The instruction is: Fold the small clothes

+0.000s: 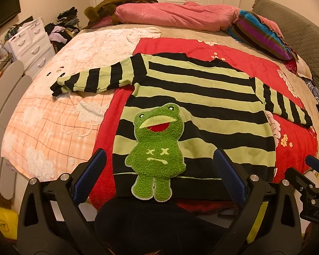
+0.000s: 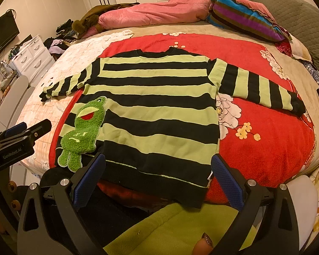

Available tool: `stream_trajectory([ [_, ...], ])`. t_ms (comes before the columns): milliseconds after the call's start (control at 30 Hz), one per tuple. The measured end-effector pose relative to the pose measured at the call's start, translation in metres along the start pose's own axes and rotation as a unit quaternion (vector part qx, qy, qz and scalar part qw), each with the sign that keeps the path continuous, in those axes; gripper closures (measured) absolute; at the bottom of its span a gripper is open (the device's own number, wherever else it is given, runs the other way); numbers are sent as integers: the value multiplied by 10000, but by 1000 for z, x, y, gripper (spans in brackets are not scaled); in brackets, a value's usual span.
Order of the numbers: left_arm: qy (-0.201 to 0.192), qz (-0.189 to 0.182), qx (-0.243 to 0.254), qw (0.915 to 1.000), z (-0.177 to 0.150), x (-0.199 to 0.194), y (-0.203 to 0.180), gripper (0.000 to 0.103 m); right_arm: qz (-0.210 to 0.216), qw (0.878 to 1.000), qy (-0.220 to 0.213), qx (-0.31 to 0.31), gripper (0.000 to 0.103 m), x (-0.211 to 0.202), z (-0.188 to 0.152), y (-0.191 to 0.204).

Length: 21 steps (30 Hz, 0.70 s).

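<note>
On the near half of the bed, a small black-and-green striped sweater lies flat and face up over a red floral blanket, both sleeves spread out to the sides and the neckline pointing toward the far pink quilt. Its left sleeve reaches off the red blanket onto a peach checked cover. A fuzzy green frog patch sits on the lower front, its feet hanging past the black hem at the bed's edge. The left gripper hovers just at that hem with its blue-padded fingers spread wide to either side of the frog, gripping nothing. The right gripper is likewise wide open and empty, its fingers straddling the hem's other half; whether the pads touch the fabric is hard to judge through the fisheye. A fingertip of the person shows at the bottom of the right wrist view, above a yellow-green garment.
</note>
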<state>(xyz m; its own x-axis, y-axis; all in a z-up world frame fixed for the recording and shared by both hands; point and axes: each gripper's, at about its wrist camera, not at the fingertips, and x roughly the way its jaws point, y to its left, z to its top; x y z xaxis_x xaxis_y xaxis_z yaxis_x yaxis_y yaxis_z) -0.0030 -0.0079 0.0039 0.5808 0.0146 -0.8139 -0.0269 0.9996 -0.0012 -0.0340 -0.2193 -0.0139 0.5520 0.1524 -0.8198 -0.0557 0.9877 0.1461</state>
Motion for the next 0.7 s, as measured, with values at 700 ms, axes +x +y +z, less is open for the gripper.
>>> stream_trajectory([
  [700, -82, 54, 26, 9999, 31, 22, -4, 9, 14, 9982, -511, 327, 4, 10, 37, -25],
])
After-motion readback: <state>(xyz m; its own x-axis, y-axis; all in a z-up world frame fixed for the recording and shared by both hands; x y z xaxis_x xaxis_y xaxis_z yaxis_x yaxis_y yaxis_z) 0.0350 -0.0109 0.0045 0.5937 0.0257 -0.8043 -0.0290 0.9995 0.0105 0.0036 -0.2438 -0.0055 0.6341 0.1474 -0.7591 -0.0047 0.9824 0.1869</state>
